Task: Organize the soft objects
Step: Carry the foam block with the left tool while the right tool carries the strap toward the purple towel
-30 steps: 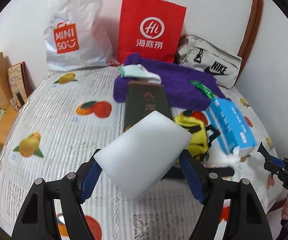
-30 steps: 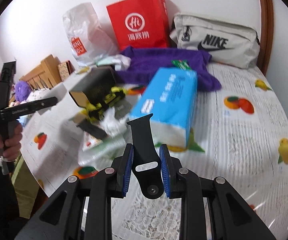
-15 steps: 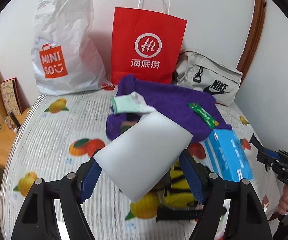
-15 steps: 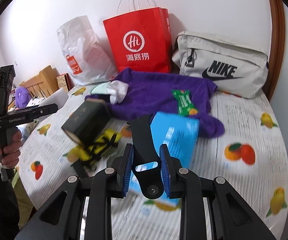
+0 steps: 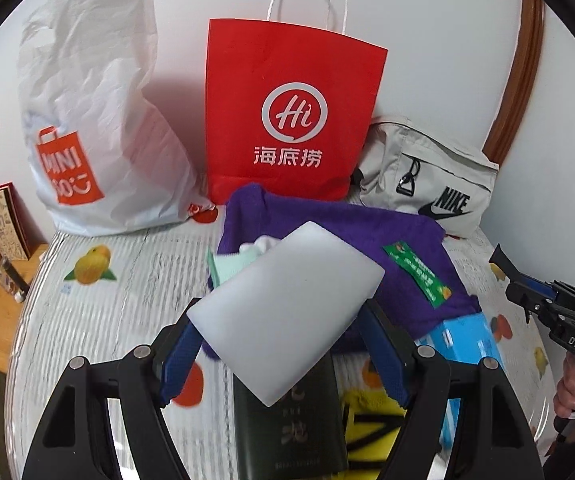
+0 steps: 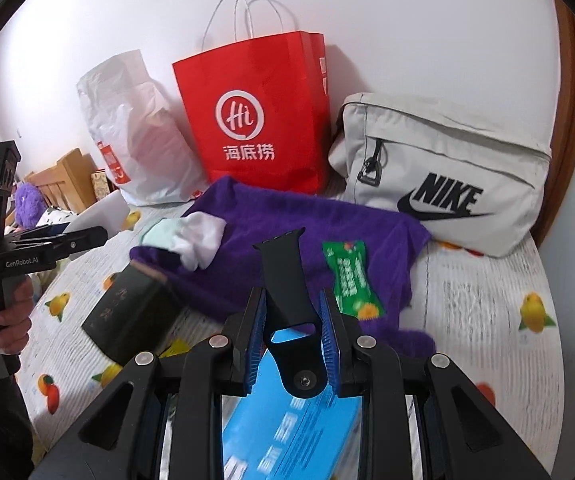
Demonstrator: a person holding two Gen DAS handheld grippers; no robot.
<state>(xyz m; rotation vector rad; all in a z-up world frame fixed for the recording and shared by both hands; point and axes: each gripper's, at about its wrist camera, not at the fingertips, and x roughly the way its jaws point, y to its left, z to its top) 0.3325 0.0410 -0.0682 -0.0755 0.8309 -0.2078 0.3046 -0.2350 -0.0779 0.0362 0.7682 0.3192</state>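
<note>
Left gripper [image 5: 283, 354]: jaws wide, blue pads clamped on the two edges of a white foam sponge block [image 5: 287, 308] — block tilted, one corner pointing down toward the camera, held above the bed.
Right gripper [image 6: 291, 330]: jaws narrow, pads pressed on both sides of a black watch strap [image 6: 285, 276]; the strap stands up between the fingers, lug end on top, pin end below.
Bed surface: white fruit-print sheet [image 5: 99, 312], crowded at the far end.
Purple towel [image 6: 287, 220]: spread on the sheet in front of the bags; a mint-and-white sock [image 6: 191, 240] lies at its left edge, a green snack packet [image 6: 351, 280] on its right part.
Dark green box [image 6: 131, 312]: tilted, just beside the towel's near left edge.
Blue tissue pack [image 6: 287, 428]: directly under the right gripper — partly hidden by it.
Yellow strap item [image 5: 371, 420]: beside the box, mostly hidden.
Against the wall: white Miniso plastic bag [image 5: 99, 120], red paper bag [image 5: 287, 112], grey Nike pouch [image 6: 447, 176], left to right.
</note>
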